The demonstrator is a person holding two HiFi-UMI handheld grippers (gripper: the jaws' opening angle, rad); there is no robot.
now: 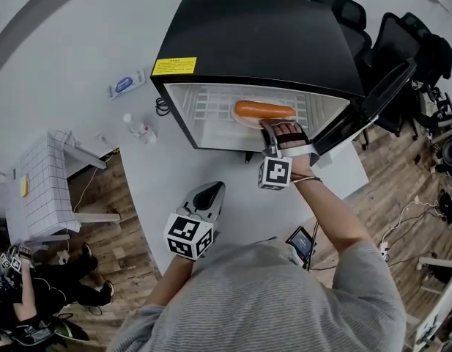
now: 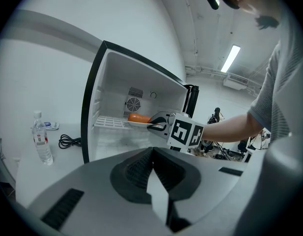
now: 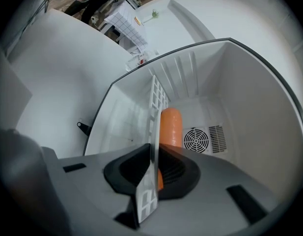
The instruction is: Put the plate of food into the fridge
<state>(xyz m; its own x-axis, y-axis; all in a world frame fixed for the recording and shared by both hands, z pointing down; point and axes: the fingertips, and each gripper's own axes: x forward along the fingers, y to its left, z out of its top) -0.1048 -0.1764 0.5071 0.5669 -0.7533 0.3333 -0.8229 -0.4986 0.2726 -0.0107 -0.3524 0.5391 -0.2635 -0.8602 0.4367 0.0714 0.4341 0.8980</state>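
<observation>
**Listener:** What does your head view show?

**Operator:** I look steeply down on a white tabletop (image 1: 163, 189). A black fridge (image 1: 262, 35) stands on it at 12 o'clock. Its door (image 1: 376, 97) is swung open towards 2 o'clock.

**Listener:** Where is the plate?

**Operator:** The plate (image 1: 242, 121) is inside the fridge, over the front of the white wire shelf (image 1: 204, 101). I cannot tell whether it rests on the shelf. The food (image 1: 264, 110), one long orange piece, lies across it from 9 to 3 o'clock.

**Listener:** And your right hand?

**Operator:** My right hand-held gripper (image 1: 269, 128) reaches into the fridge mouth from 6 o'clock. In its own view the jaws are clamped on the plate's rim, with the food just past them. A round fan grille (image 3: 196, 140) sits on the back wall at 3 o'clock of the food.

**Listener:** The left?

**Operator:** My left hand-held gripper (image 1: 211, 191) is over the tabletop at 7 o'clock of the right one, outside the fridge. Its jaws are together with nothing between them.

**Listener:** Anything else nearby?

**Operator:** In the left gripper view, a water bottle (image 2: 41, 139) stands upright on the tabletop at 9 o'clock of the fridge. A coiled black cable (image 2: 70, 141) lies between the two.
</observation>
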